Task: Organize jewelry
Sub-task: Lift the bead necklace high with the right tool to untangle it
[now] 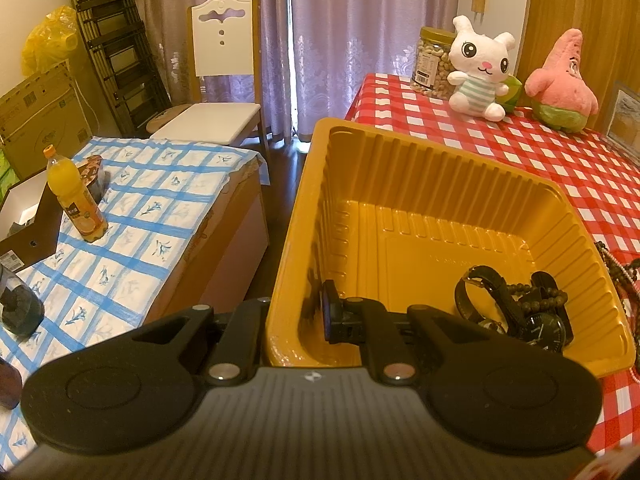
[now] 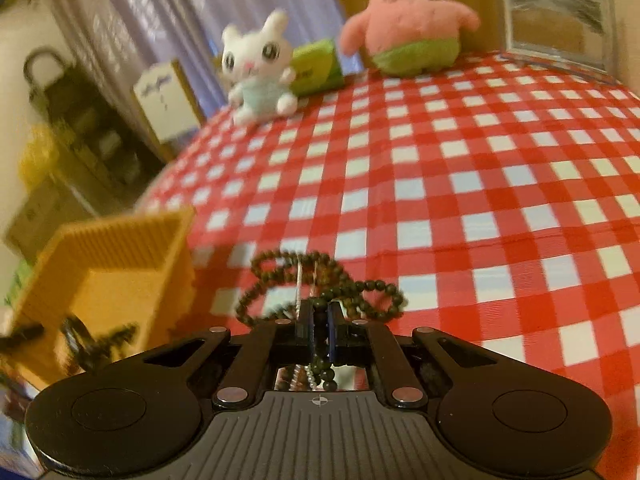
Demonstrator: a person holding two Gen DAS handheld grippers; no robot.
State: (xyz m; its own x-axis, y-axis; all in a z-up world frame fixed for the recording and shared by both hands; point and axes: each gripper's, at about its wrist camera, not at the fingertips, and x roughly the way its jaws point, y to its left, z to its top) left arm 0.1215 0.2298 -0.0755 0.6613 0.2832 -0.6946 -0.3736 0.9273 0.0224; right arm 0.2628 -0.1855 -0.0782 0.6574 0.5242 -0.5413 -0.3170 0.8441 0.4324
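In the left wrist view a yellow plastic tray (image 1: 400, 184) sits at the edge of the red checked table (image 1: 560, 160). It holds black wristwatches (image 1: 540, 322) and a dark bead bracelet (image 1: 538, 292). My left gripper (image 1: 296, 314) is shut on the tray's near-left wall, one finger outside and one inside. More beads (image 1: 624, 276) show at the right edge. In the right wrist view, which is blurred, my right gripper (image 2: 320, 312) is shut on dark bead strands (image 2: 320, 272) together with a thin silver chain, and loops hang in front of the fingers. The tray (image 2: 120, 264) lies to its left.
A white plush rabbit (image 1: 480, 68), a pink star plush (image 1: 560, 80), a jar of nuts (image 1: 434, 62) and a picture frame (image 2: 556, 20) stand at the table's far side. To the left, a lower blue checked table (image 1: 140, 208) carries an orange juice bottle (image 1: 74, 196). A white chair (image 1: 224, 64) is behind it.
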